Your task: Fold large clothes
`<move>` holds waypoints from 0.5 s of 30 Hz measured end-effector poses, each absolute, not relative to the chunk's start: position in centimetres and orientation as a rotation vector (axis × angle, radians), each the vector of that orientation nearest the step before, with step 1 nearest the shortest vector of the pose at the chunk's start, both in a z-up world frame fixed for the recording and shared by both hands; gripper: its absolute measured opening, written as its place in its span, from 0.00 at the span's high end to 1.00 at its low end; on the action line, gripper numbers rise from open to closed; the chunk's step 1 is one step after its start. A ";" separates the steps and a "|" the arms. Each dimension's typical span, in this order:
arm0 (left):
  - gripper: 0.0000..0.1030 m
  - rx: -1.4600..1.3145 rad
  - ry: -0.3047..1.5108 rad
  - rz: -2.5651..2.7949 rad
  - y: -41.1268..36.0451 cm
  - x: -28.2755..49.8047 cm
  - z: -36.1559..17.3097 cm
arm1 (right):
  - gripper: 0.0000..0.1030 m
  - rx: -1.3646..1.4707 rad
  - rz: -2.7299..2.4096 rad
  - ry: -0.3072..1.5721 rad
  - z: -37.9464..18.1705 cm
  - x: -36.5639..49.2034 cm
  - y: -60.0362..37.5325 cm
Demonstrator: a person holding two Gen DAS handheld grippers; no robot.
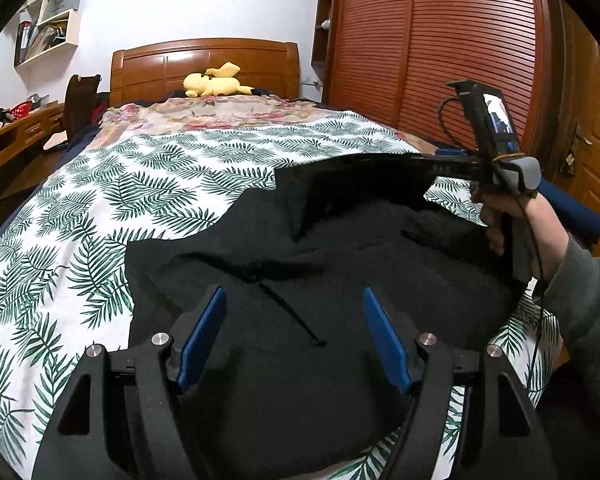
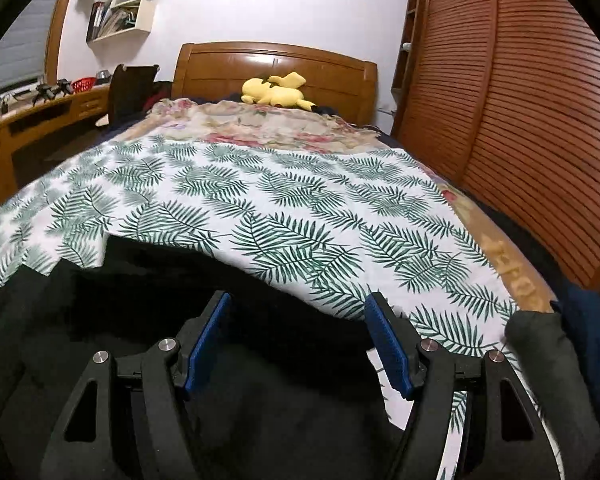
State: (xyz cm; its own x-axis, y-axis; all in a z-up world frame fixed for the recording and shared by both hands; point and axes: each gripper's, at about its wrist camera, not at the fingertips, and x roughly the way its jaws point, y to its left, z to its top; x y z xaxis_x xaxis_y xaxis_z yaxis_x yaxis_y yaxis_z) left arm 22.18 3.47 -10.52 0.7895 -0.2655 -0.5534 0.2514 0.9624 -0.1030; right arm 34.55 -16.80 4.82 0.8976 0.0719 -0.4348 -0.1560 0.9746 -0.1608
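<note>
Black garment point(image 1: 292, 264) lies spread on the leaf-print cover point(image 1: 112, 184) at the near end of the bed, bunched, with creases across its middle. It is not yet a tidy rectangle.

Left gripper point(image 1: 294, 334) hangs over the garment's near part, jaws apart, nothing between the pads. Right gripper point(image 2: 300, 338) is over the garment's right edge, jaws likewise apart and empty; the left view shows the person's hand point(image 1: 496, 216) carrying it above the cloth's far right side.

Likely step: picking an edge or sleeve for the next fold. To do it well, each gripper should go low onto one clear hem, not a bunched ridge. Both should pinch one layer only. Lift together and lay the flap flat, smoothing creases first.
</note>
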 end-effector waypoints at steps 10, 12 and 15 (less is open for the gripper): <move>0.30 -0.010 0.602 -0.300 2.5 22.3 -10.7 | 0.31 -0.183 0.196 0.482 3.5 33.3 -19.2; 0.30 -0.006 0.606 -0.307 2.1 22.3 -10.9 | 0.31 -0.177 0.218 0.488 3.6 32.4 -19.9; 0.30 0.004 0.610 -0.319 1.5 22.2 -11.1 | 0.31 -0.179 0.239 0.500 3.6 30.9 -21.3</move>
State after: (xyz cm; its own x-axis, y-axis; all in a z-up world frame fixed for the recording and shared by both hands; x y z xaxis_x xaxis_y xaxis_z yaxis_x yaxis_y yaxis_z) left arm 22.18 1.48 -11.09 0.7724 -0.2928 -0.5637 0.2954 0.9512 -0.0894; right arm 30.89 -21.33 3.56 0.8508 0.1823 -0.4929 -0.2694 0.9566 -0.1113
